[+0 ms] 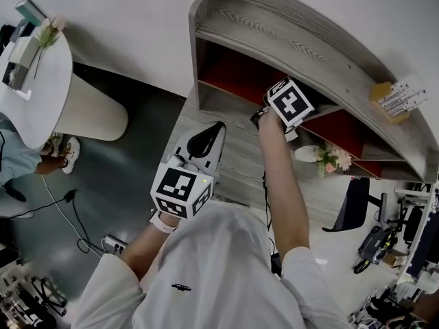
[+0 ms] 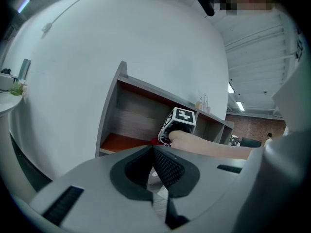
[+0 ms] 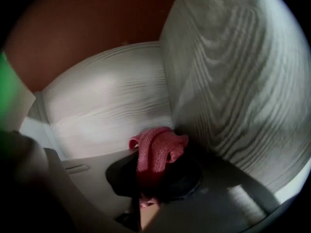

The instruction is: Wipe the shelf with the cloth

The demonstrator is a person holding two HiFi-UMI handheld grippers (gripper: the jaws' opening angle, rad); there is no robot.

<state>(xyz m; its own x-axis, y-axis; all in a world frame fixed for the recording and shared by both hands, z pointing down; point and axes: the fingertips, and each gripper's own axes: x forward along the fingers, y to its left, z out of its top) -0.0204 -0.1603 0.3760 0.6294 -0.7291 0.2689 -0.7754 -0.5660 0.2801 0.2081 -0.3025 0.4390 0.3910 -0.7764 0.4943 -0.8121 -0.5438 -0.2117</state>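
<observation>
Inside the lower bay of the shelf (image 1: 288,36), the right gripper (image 3: 153,174) has its jaws pinched on the pink cloth (image 3: 156,152). The bunched end sits right at the grey upright panel (image 3: 233,81), touching or just off it, can't say which. Looks like the wiping step is on, working the corner. Next move, I'd guess, calls for a sweep left along the pale board (image 3: 107,110), where there's open room. The red back wall (image 3: 87,28) limits depth. The left gripper (image 2: 154,161) hangs outside, jaws pressed together, nothing in them.
</observation>
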